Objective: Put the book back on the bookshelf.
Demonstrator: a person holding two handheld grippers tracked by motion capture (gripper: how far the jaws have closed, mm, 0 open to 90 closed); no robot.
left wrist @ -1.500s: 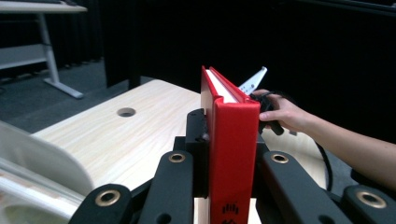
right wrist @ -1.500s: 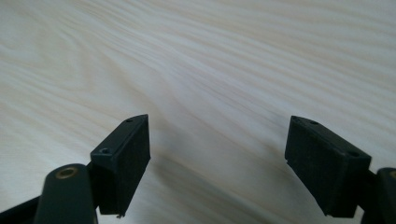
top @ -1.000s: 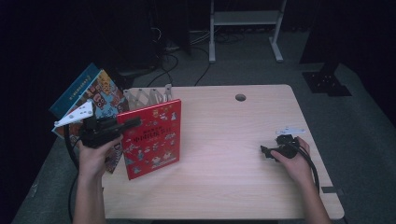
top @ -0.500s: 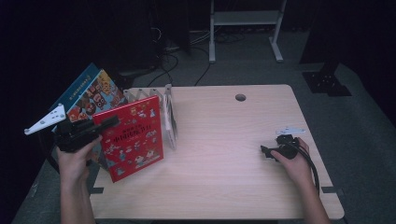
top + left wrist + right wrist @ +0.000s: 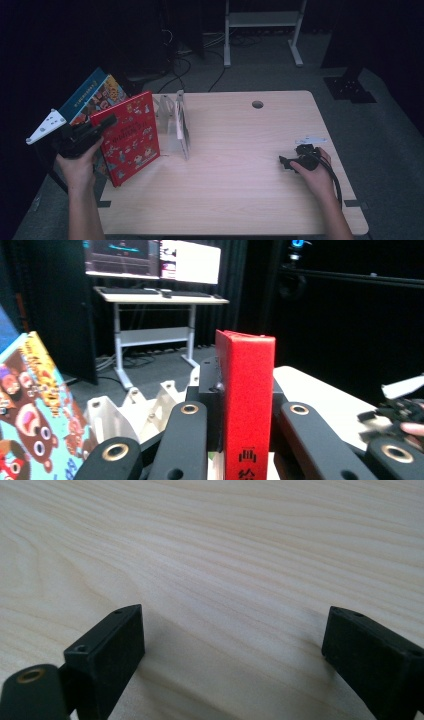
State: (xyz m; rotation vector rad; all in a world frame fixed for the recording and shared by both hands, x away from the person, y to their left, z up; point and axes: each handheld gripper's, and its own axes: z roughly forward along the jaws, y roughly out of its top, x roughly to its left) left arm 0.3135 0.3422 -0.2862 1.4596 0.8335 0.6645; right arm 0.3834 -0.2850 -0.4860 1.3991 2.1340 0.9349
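A red picture book [image 5: 131, 139] stands tilted at the table's left edge, with my left gripper [image 5: 105, 123] shut on its spine side. In the left gripper view the red spine [image 5: 248, 405] sits clamped between the two black jaws. A second, blue-edged colourful book [image 5: 90, 95] leans behind it, and its cartoon cover [image 5: 30, 405] shows at the left. A white slotted book rack [image 5: 176, 120] stands just right of the red book. My right gripper [image 5: 289, 163] rests on the table at the right, open, its jaws [image 5: 230, 650] wide apart over bare wood.
The light wooden table [image 5: 250, 200] has a round cable hole [image 5: 257, 104] near its far edge. A small white tag [image 5: 310, 140] lies beside the right hand. Beyond the table stand a white desk frame [image 5: 260, 20] and floor cables.
My left gripper has carried the red book leftward and tilted it more upright, uncovering the white rack. The right hand and its gripper have stayed still.
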